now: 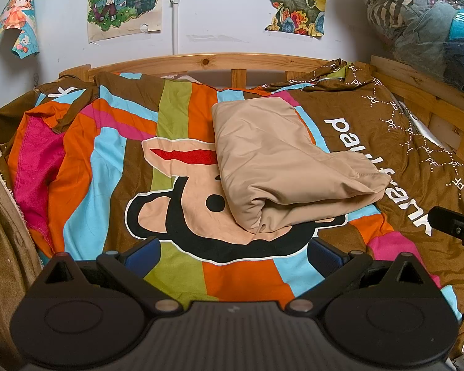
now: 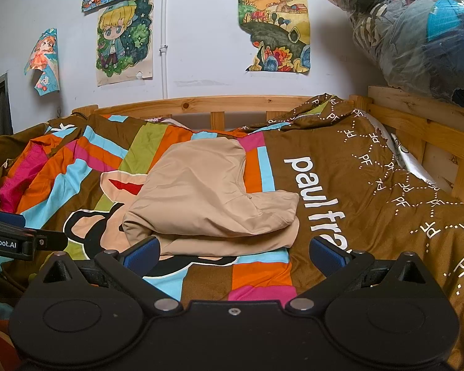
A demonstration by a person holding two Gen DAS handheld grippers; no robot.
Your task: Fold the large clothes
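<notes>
Beige garment (image 1: 281,167) lies folded mid-bed, both grippers spread wide and empty.

The left gripper (image 1: 233,252) and right gripper (image 2: 233,252) hover apart from the bundle, near its front edge, holding nothing. The garment rests on the striped cover (image 1: 108,160), well in from the wooden rail (image 1: 201,60). The fold looks close to done, though the near layers bulge; a good finish would likely be pinching both front corners together and drawing them level, then pressing flat. What kind of garment it is cannot be told, its underside layers are hidden, and the bed's near edge is cut off behind the gripper bodies.
</notes>
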